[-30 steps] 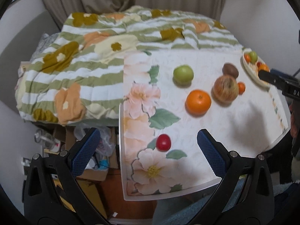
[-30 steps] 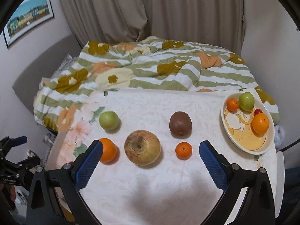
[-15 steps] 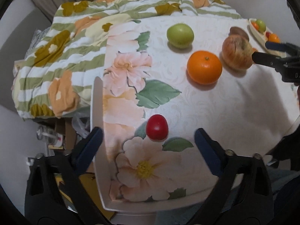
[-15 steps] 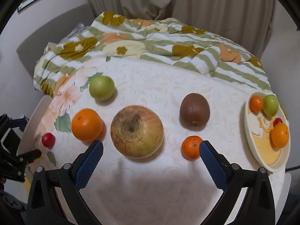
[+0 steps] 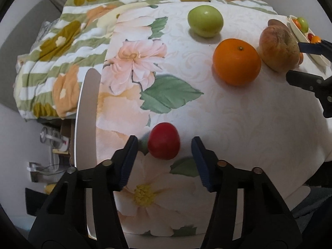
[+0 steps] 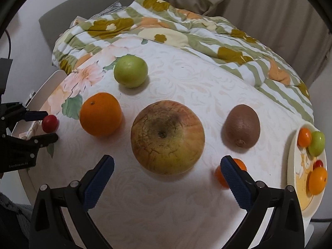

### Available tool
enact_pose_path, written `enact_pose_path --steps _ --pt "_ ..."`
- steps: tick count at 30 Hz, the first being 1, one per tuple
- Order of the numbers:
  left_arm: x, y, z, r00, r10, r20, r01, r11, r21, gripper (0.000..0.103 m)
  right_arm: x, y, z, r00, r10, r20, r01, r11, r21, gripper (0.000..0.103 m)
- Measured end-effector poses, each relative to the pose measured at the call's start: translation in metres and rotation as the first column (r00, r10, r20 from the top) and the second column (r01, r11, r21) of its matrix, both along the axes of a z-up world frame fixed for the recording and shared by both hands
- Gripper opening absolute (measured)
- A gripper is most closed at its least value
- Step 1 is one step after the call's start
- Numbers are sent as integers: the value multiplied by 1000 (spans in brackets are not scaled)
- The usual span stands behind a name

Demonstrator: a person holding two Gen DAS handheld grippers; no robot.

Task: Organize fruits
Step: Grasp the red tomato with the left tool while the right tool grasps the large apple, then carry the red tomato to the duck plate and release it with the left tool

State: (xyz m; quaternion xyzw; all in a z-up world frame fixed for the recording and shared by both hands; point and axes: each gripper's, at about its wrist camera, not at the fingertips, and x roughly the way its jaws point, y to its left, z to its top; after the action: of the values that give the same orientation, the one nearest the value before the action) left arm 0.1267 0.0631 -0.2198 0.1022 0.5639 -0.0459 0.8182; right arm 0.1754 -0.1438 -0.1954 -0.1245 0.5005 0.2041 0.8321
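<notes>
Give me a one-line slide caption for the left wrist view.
Left gripper closing around a small red fruit on the floral tablecloth, pads not yet touching it.

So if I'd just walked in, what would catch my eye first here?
Probably the big blotchy apple in the middle of the flowered tablecloth, with an orange and a green apple to its left. At the table's left edge, the left gripper is closing around a small red fruit. A plate at the right already holds several fruits.
</notes>
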Motion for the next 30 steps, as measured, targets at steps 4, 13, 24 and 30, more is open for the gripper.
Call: enact_pose_path --steps 4,13,24,30 --pt "-2 -8 0 1000 -15 0 15 1000 8 41 6 0 -4 1000 14 -12 -14 1000 19 102" --pt "3 -4 0 999 27 -32 -28 999 -38 37 17 2 -6 999 36 -19 -36 999 40 99" --pt "5 -4 4 998 50 -40 -52 998 -41 37 24 2 -11 997 64 -47 -62 997 45 70" --pt "4 -5 13 998 57 -27 -58 998 -39 37 20 1 -7 998 50 -48 -48 998 47 69"
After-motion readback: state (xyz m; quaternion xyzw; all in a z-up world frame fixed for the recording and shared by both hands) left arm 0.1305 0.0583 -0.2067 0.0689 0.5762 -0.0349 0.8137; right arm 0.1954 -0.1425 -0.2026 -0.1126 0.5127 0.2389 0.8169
